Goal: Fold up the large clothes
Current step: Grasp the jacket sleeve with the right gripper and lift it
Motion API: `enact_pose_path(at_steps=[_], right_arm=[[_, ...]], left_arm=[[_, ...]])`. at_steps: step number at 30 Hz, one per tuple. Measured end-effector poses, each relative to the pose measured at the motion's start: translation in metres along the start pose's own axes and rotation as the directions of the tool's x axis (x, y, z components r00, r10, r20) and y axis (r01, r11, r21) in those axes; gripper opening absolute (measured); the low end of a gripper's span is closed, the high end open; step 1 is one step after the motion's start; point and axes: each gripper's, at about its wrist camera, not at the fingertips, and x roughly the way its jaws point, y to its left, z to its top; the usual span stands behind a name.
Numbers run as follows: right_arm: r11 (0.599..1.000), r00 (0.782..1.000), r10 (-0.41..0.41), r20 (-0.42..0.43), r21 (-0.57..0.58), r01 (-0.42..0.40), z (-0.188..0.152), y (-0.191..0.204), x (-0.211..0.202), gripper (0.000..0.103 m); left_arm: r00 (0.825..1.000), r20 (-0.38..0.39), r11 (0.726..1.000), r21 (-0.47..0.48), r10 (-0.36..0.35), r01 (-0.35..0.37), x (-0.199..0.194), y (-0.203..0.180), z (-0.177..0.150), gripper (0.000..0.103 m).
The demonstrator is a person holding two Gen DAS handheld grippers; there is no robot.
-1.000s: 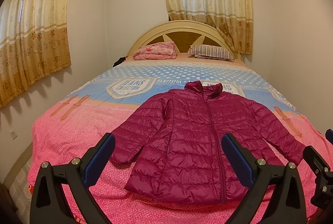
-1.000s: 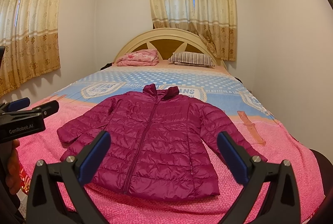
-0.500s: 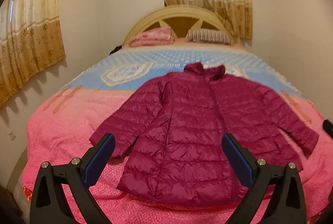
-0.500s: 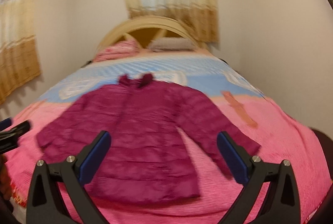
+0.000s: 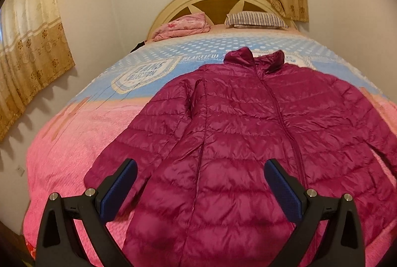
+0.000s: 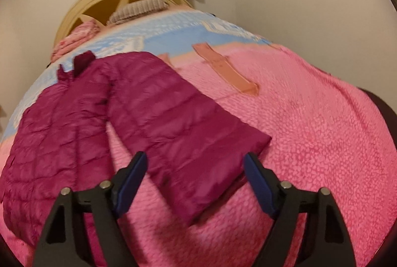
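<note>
Your left gripper (image 5: 200,183) and right gripper (image 6: 195,174) gape empty; the jacket (image 5: 248,143) looks light, puffy, slippery: pinch the cuff (image 6: 218,167).

Jacket (image 5: 248,143) lies flat on the bed (image 5: 64,150), collar toward the pillow (image 5: 255,18) behind

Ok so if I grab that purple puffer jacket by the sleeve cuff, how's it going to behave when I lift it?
The jacket lies flat and creased on the bedspread, so it will likely flop and drape rather than hold shape. Its quilted, puffy panels suggest it is light for its size. The shell looks shiny, so the sleeve may slip between the open right gripper's fingers unless they pinch firmly.
</note>
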Motion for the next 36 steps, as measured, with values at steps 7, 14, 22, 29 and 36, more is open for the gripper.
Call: enact_pose_path(at_steps=[7, 14, 22, 29, 36], right_arm=[[0.999, 0.996, 0.0, -0.09, 0.032, 0.003, 0.007, -0.016, 0.033, 0.057], [0.998, 0.996, 0.056, -0.076, -0.005, -0.056, 0.019, -0.013, 0.047, 0.015], [0.991, 0.996, 0.086, 0.036, -0.101, -0.082, 0.061, 0.027, 0.034, 0.013], [0.96, 0.982, 0.162, 0.1, -0.248, -0.133, 0.1, 0.111, 0.018, 0.012], [0.889, 0.963, 0.249, 0.105, -0.419, -0.184, 0.102, 0.216, 0.018, 0.011]], left_arm=[[0.998, -0.043, 0.998, 0.033, 0.053, -0.051, 0.047, -0.005, 0.009, 0.102], [0.991, -0.078, 0.994, 0.041, 0.105, -0.102, 0.087, 0.007, 0.025, 0.102], [0.99, -0.08, 0.993, 0.005, 0.119, -0.119, 0.112, 0.033, 0.059, 0.102], [0.985, -0.089, 0.988, -0.024, 0.149, -0.152, 0.135, 0.057, 0.074, 0.102], [0.98, -0.12, 0.986, -0.043, 0.156, -0.162, 0.154, 0.081, 0.072, 0.102]])
